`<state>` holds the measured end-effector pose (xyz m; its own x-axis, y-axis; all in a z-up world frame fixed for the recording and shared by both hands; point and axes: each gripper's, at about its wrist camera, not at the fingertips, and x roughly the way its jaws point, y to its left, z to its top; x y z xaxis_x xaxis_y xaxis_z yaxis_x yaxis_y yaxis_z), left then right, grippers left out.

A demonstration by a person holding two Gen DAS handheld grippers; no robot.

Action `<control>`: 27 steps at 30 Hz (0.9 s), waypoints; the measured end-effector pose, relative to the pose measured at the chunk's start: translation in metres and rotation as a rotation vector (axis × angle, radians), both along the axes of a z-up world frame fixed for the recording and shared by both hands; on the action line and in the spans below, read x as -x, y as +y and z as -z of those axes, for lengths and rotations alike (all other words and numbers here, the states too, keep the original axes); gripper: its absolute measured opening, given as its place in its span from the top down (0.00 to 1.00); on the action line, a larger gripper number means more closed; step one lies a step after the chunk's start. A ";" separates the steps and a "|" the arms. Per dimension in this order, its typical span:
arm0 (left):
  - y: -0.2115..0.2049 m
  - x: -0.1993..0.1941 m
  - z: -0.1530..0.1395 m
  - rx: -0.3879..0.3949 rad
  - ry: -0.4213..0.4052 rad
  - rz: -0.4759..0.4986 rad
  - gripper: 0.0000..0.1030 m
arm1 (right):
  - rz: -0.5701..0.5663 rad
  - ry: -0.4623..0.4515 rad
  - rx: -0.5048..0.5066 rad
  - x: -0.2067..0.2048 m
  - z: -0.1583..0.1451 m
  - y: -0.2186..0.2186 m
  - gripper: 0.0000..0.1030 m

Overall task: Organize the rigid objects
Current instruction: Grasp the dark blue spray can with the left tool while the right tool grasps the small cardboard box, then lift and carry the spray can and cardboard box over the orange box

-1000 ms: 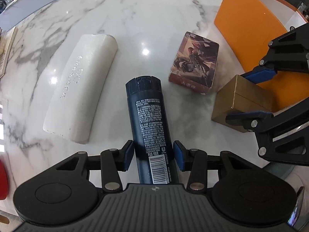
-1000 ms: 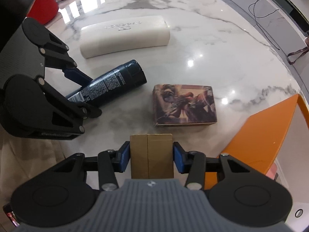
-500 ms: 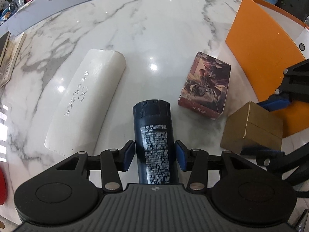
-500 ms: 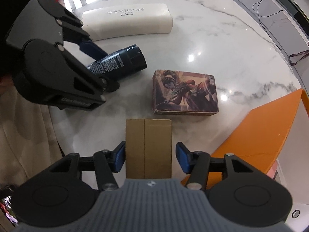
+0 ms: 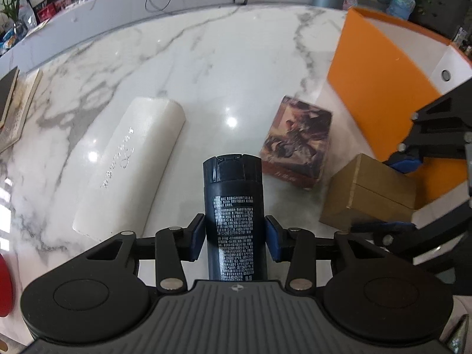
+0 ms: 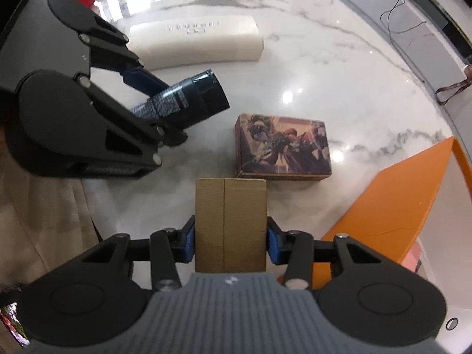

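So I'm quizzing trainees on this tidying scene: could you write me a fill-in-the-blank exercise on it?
1. The left gripper has a dark ____ between its fingers.
2. The right gripper is closing on a plain ____ cardboard box.
3. The illustrated box lies between the white case and the ____ bin.

Missing words: bottle; brown; orange

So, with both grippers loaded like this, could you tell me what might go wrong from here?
1. The left gripper, its jaws closing, holds the dark blue cylindrical bottle low on its body, so the long capped end could tip or slip.
2. The right gripper, also closing, pinches the plain brown cardboard box by its near end; it may pivot.
3. The loaded grippers sit close together beside the orange storage box, so they might collide going in.
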<state>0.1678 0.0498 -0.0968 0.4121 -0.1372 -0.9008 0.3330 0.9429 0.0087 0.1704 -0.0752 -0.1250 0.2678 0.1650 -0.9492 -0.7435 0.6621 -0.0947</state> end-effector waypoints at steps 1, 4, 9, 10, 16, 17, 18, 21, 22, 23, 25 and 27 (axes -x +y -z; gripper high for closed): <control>0.000 0.003 -0.003 0.006 -0.006 0.003 0.54 | 0.000 -0.006 -0.008 0.001 -0.003 0.000 0.56; -0.001 0.008 -0.012 0.012 -0.026 0.005 0.54 | 0.000 -0.031 -0.029 0.005 -0.014 0.000 0.56; 0.000 0.013 -0.035 0.034 -0.073 -0.003 0.54 | -0.004 -0.082 -0.059 0.013 -0.035 0.003 0.56; 0.000 0.014 -0.039 0.035 -0.081 -0.003 0.54 | -0.006 -0.092 -0.062 0.015 -0.039 0.003 0.56; -0.005 0.021 -0.065 0.036 -0.143 -0.001 0.55 | -0.002 -0.153 -0.088 0.024 -0.064 -0.007 0.56; -0.007 0.023 -0.070 0.038 -0.154 0.001 0.55 | -0.001 -0.164 -0.093 0.025 -0.069 -0.009 0.56; -0.009 0.025 -0.075 0.041 -0.165 0.005 0.55 | 0.001 -0.176 -0.099 0.027 -0.074 -0.012 0.56; -0.017 0.029 -0.090 0.044 -0.202 0.026 0.55 | 0.004 -0.215 -0.110 0.030 -0.089 -0.021 0.56; -0.021 0.029 -0.095 0.048 -0.214 0.033 0.55 | 0.007 -0.229 -0.111 0.029 -0.094 -0.023 0.56; -0.024 0.029 -0.101 0.053 -0.227 0.040 0.55 | 0.009 -0.245 -0.111 0.031 -0.101 -0.028 0.56; -0.033 0.030 -0.113 0.066 -0.254 0.058 0.55 | 0.017 -0.280 -0.099 0.032 -0.115 -0.038 0.56; -0.043 0.031 -0.124 0.083 -0.276 0.080 0.55 | 0.033 -0.306 -0.081 0.033 -0.128 -0.052 0.56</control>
